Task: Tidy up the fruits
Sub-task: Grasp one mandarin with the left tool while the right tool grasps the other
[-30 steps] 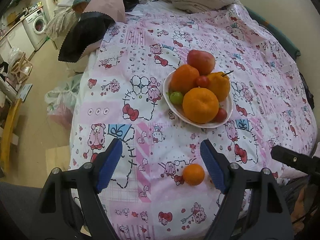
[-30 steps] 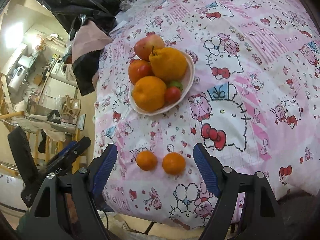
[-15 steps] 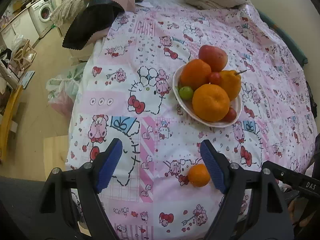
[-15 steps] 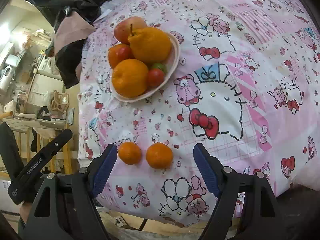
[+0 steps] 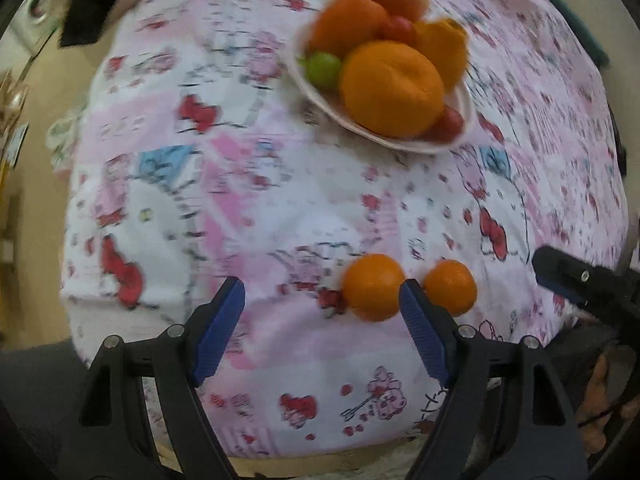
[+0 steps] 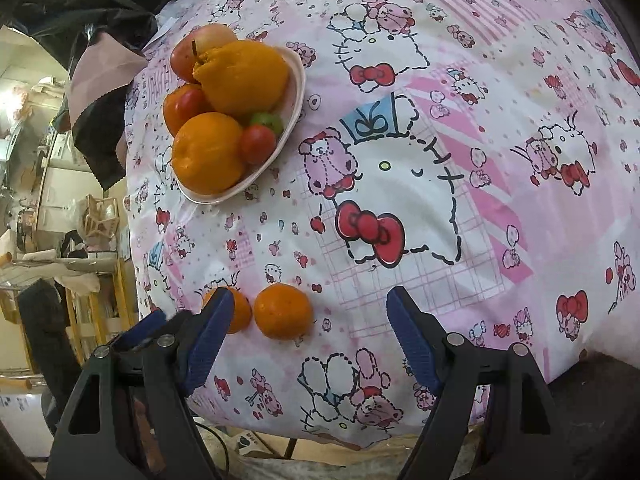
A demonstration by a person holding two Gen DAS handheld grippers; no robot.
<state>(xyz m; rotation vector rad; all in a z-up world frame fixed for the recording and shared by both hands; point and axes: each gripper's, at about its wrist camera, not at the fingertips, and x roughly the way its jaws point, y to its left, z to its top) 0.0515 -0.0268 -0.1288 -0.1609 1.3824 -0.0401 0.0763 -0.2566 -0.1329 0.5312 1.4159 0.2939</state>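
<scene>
The left gripper (image 5: 322,326) stands with its fingers (image 5: 218,330) apart and nothing between the pads. The right gripper (image 6: 308,340) is likewise spread and empty. Both have ribbed blue pads on black frames.

Two loose mandarins lie side by side, nearly touching, near the front edge of the bed. In the left wrist view the left mandarin (image 5: 374,286) lies just inside the right-hand finger, and the right mandarin (image 5: 450,288) lies just outside it. In the right wrist view the right mandarin (image 6: 283,311) sits between the fingers, toward the left-hand one, which partly covers the left mandarin (image 6: 236,310).

Risks, as judged:
- The fruits are round and smooth-skinned; an off-centre squeeze could roll one off the near edge.
- The fruits lie close together, so a finger may strike the neighbour and push it away.
- The two grippers work close together and may collide.
- The bedcover (image 6: 480,128), a soft pink and white cartoon-print cloth, yields under pressure, so a pad could snag it.

Farther back, a shallow white bowl (image 6: 298,80) holds piled oranges, an apple, small red fruits and a green one. The heap is high; an added fruit could roll off.
</scene>
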